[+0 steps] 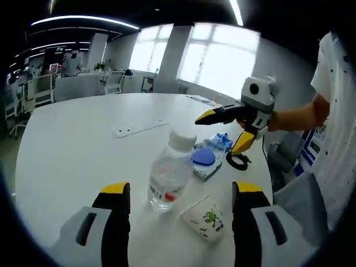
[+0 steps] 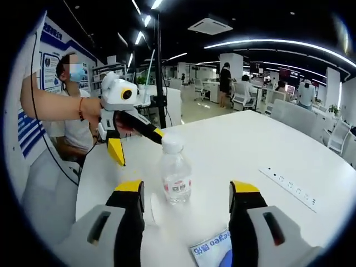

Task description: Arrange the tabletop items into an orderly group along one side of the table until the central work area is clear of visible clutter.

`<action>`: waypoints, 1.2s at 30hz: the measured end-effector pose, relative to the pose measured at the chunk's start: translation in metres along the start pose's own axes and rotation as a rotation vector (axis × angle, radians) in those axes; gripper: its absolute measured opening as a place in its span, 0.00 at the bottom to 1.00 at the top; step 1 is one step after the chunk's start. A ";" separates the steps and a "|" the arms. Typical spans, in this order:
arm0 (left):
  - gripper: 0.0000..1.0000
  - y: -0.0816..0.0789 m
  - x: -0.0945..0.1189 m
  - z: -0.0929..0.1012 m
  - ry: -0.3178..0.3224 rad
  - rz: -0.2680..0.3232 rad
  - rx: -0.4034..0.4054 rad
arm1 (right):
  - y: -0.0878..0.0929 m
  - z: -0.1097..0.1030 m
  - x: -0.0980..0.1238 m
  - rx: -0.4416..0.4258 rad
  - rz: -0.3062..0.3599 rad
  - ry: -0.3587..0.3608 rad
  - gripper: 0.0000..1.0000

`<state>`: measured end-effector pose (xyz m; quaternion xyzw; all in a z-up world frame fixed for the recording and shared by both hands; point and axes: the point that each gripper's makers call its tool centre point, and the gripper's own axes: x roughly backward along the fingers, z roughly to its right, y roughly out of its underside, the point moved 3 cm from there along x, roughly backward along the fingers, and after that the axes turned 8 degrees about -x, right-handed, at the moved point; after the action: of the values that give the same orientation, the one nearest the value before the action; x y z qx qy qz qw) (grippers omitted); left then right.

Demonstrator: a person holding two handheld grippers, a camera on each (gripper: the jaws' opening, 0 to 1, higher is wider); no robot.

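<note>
While ahead of spread fingers point(image 1: 181, 203) — bottle point(image 1: 168, 172)

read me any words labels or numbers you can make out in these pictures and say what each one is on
Blue packet: white lettering, seen upside down, too blurred to quote.
Water bottle: red and blue label marks, unreadable.
Paper cup: a green cartoon print, no readable words.
Wall posters: text too small to read.
</note>
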<state>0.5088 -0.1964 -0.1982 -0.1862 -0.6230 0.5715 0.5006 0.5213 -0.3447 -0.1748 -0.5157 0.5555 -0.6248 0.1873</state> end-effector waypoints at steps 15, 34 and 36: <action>0.76 0.001 0.029 0.029 -0.062 0.011 0.037 | 0.029 -0.005 0.019 -0.065 -0.072 -0.096 0.58; 0.75 0.009 0.048 0.051 -0.124 0.021 0.099 | 0.061 -0.016 -0.001 -0.029 -0.194 -0.258 0.45; 0.75 0.011 0.048 0.051 -0.124 0.020 0.105 | 0.062 -0.016 -0.005 -0.019 -0.195 -0.273 0.43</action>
<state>0.4416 -0.1821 -0.1803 -0.1304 -0.6200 0.6188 0.4644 0.4887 -0.3521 -0.2294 -0.6491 0.4783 -0.5586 0.1947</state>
